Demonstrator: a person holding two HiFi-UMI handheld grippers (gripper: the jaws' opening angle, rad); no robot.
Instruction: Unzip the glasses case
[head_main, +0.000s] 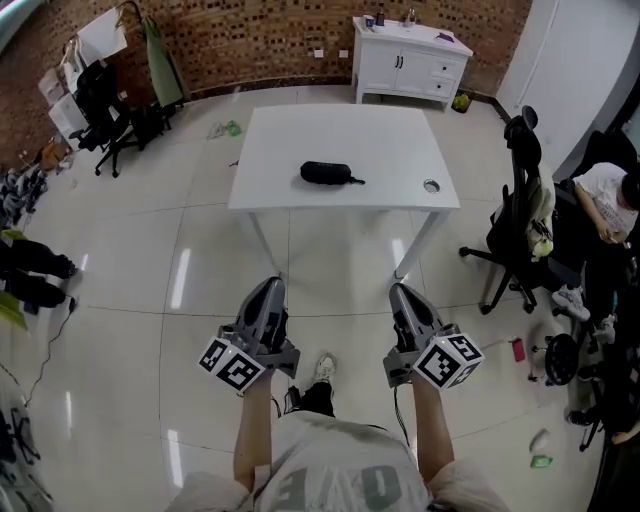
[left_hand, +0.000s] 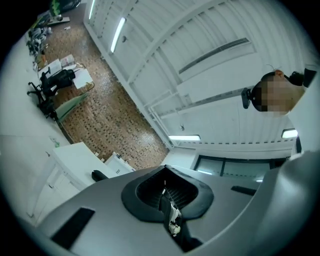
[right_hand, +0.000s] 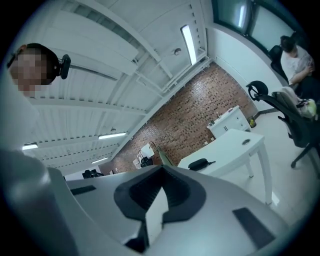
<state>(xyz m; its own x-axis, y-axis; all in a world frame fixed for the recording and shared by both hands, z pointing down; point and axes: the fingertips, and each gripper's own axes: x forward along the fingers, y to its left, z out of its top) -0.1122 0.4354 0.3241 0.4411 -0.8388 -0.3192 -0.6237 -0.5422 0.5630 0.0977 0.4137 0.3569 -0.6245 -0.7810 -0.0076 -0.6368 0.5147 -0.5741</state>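
A pale tiled floor (head_main: 130, 260) filled most of the head view, with a brick wall (head_main: 250, 40) along its far side. A white tabletop (head_main: 300, 135) stood in the middle of the room, and a white cabinet (head_main: 410, 60) stood against the wall behind it. A black office chair (head_main: 520, 220) stood to the tabletop's right.

At the bottom edge, the person's grey shirt (head_main: 340, 470) bore large pale letters, upside down and cut off, that appeared to read "OVE". No other writing could be read.

Both arms were held forward over the floor, well short of the tabletop. The left tool (head_main: 268, 288) had its jaws together; its own view showed a small white scrap at the seam that could not be made out. The right tool (head_main: 403, 294) had its jaws together too, with nothing between them. Their cubes showed only black-and-white square markers.

The black glasses case (head_main: 326, 173) lay on its side near the middle of the tabletop, well apart from both tools, with a short zip pull (head_main: 358, 181) at its right end. A round cable hole (head_main: 431, 186) sat near the tabletop's right front corner.
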